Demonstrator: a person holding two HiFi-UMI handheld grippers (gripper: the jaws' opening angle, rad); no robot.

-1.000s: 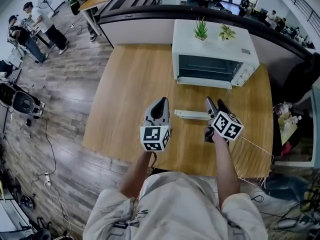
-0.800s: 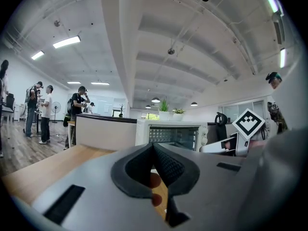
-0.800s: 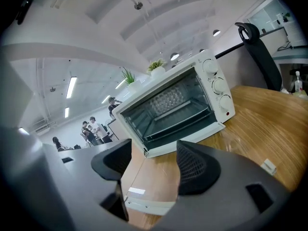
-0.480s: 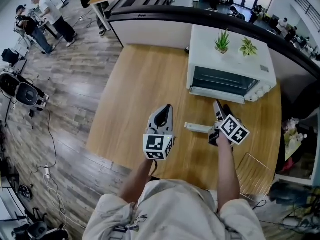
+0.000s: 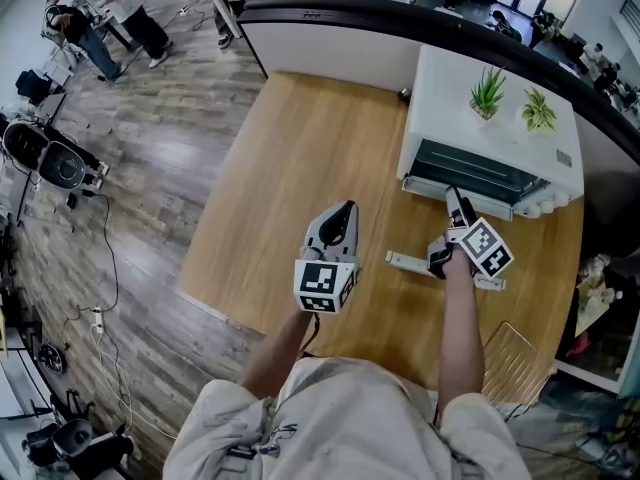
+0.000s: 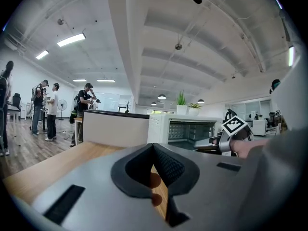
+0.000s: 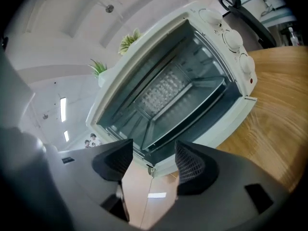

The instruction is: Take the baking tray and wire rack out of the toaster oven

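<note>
**A:** Which gripper is placed for the pull?

**B:** Start at the near edge. A wire grid (image 5: 510, 353) lies at the near right corner of the tabletop (image 5: 300, 168). It is probably the rack, already out. The left gripper (image 5: 345, 210) hangs over the middle of the tabletop, jaws together on nothing, well apart from the oven. The right gripper (image 7: 154, 153) is the nearer one. It is over the lowered door (image 5: 440, 266) and points into the opening. Its jaws are apart and closing, with nothing pressed between them; only the door's front edge shows in the gap.

**A:** And the tray?

**B:** The baking tray (image 7: 185, 107) sits inside the toaster oven (image 5: 445, 108), straight ahead of the right gripper. Its long axis runs side to side across the opening, crosswise to the approach. The front lip therefore looks like the part to take.
</note>
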